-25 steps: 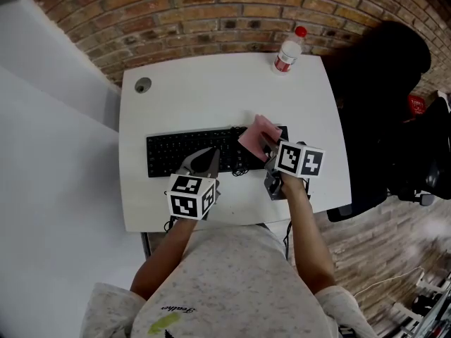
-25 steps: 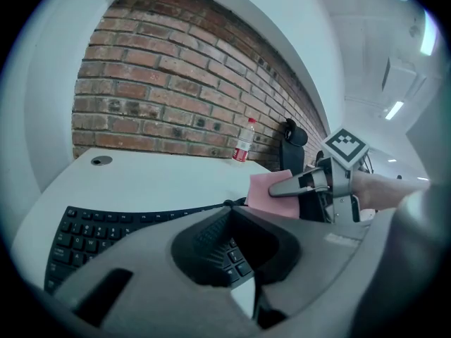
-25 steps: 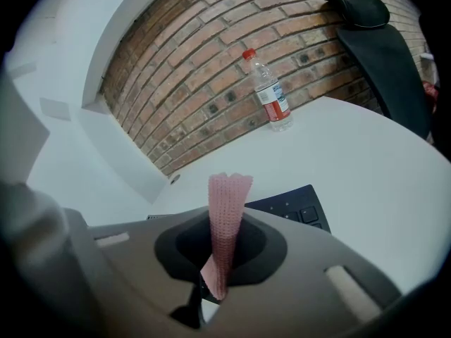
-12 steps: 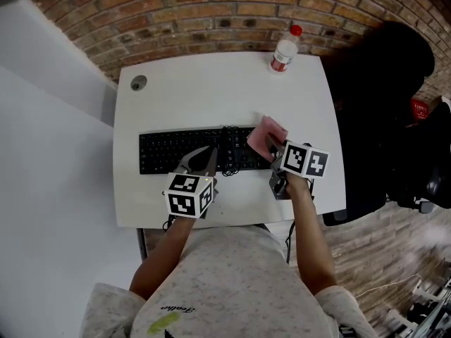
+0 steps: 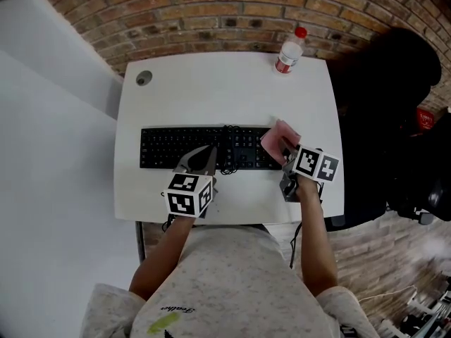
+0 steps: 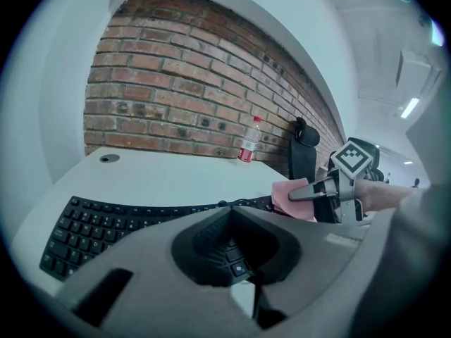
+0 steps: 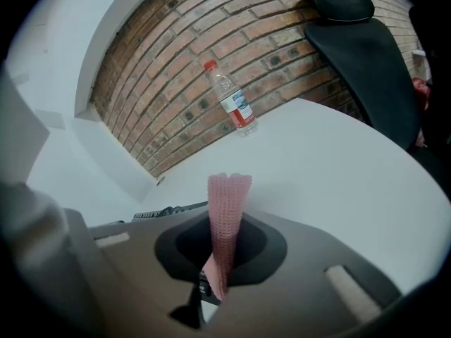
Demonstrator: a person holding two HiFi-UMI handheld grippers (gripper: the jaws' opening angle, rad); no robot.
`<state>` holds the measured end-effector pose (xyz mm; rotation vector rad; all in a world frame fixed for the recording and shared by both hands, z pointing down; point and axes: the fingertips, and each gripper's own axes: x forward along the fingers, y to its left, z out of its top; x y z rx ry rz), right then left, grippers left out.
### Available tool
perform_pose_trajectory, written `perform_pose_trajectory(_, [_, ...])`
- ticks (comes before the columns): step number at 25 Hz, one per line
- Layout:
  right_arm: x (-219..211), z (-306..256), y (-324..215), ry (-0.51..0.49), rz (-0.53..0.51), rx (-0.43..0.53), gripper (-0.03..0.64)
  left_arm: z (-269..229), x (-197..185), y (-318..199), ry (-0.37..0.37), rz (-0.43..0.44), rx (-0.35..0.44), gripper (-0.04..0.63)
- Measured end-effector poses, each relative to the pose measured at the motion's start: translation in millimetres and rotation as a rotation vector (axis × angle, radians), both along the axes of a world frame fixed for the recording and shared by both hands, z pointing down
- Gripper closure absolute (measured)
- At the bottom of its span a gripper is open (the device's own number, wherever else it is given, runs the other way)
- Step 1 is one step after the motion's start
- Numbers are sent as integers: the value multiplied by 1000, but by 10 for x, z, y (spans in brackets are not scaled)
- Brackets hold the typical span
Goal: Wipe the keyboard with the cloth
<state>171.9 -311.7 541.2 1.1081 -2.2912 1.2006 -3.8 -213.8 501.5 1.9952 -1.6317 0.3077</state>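
Cloth [image 5: 277, 133] slid right to keyboard [image 5: 176, 146] end, R gripper [image 5: 286, 146] pinching it; keyboard runs left-right; L gripper [image 5: 209, 155] closed.

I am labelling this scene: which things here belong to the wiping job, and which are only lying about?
For the job: black computer keyboard; pink knitted cloth, held in right gripper.
Lying about: clear plastic bottle with red cap; black office chair.
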Motion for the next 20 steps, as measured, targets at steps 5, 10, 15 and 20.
perform_pose_trajectory(5, [18, -153, 6, -41, 24, 16, 591, -22, -42, 59, -1, 0, -1, 598])
perform_pose_trajectory(10, [-112, -429, 130, -81, 26, 61, 591, -36, -146, 175, 2, 5, 0, 598])
perform_pose_trajectory(15, [-375, -693, 284, -105, 3, 112, 591, -44, -306, 308, 9, 2, 9, 598])
perform_pose_trajectory(20, [-749, -804, 478, -113, -47, 132, 591, -32, -526, 477, 18, -18, 14, 598])
